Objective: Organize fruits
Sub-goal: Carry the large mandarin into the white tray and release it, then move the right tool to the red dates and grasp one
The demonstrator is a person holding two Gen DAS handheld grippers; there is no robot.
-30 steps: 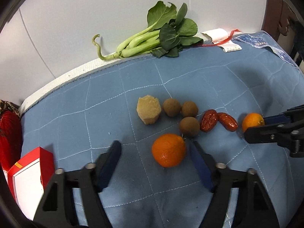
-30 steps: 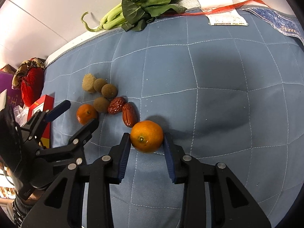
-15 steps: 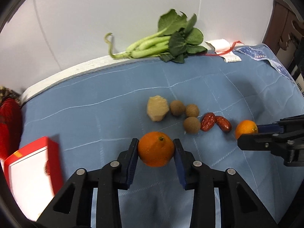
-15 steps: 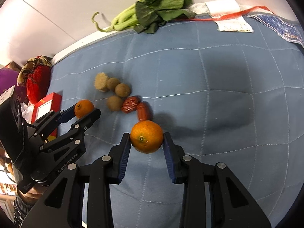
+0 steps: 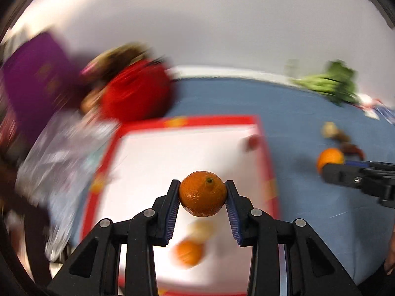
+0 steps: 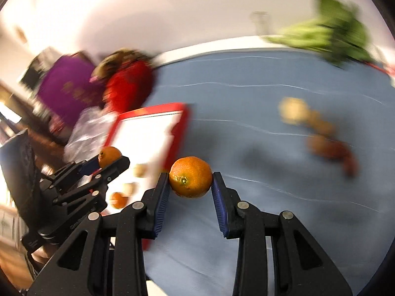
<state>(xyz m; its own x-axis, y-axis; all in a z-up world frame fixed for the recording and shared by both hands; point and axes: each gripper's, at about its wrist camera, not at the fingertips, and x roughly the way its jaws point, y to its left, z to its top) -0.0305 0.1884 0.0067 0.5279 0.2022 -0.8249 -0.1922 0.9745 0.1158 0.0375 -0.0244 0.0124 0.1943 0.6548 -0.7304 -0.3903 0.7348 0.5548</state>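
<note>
My left gripper [image 5: 202, 183] is shut on an orange [image 5: 202, 197] and holds it in the air over the white inside of a red-rimmed box [image 5: 267, 162]. In that box lie another orange [image 5: 188, 252] and a pale fruit [image 5: 202, 229], both blurred. My right gripper [image 6: 190, 175] is shut on a second orange [image 6: 190, 180] above the blue quilt [image 6: 259, 209], just right of the box rim [image 6: 181, 125]. A pale chunk [image 6: 293, 111], brown round fruits [image 6: 321, 125] and red dates [image 6: 345, 157] stay on the quilt.
Bok choy [image 6: 333, 37] lies at the quilt's far edge by the white wall. Left of the box stand a red bag [image 5: 133, 91], a purple box [image 5: 34, 81] and a crinkled plastic bag [image 5: 61, 153]. Everything around the grippers is motion-blurred.
The left gripper closed on its orange and lifted it. Both grippers then swung left with their oranges: the left one is now over the box, the right one beside it.
</note>
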